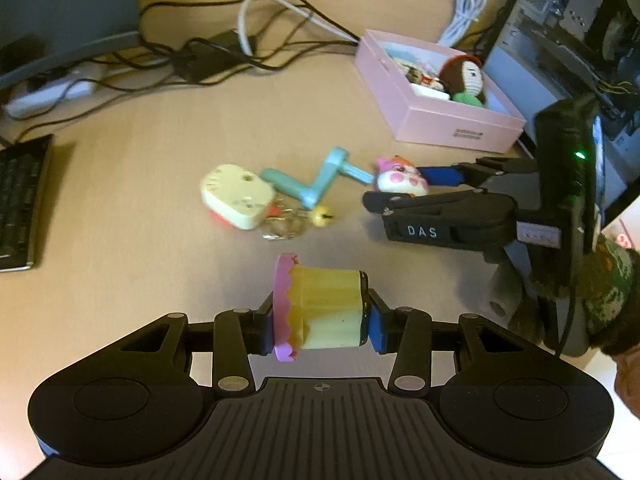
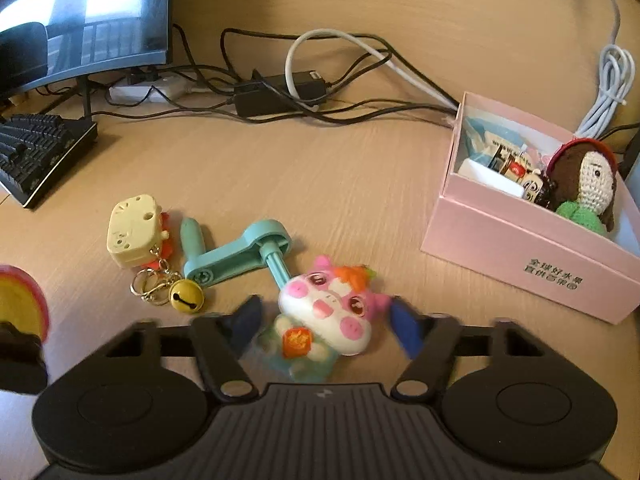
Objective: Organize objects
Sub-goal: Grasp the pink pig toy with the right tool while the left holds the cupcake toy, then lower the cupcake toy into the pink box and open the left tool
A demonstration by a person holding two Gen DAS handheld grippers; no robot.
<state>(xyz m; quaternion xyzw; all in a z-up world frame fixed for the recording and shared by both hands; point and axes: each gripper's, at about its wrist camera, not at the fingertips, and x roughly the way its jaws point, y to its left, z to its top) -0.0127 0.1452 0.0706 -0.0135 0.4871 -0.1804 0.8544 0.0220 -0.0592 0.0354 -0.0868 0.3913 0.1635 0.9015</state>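
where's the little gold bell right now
In the right wrist view the gold bell lies on the desk at lower left, on a keyring beside the cream toy, just below the teal crank handle.

Glossy plastic cupcake toy, apparently.

The left gripper points steeply down, its blue pads clamped on a yellow cupcake toy. To its right, the right gripper tilts downward, jaws apart, either side of a pink-and-white plush figure, pads not touching.
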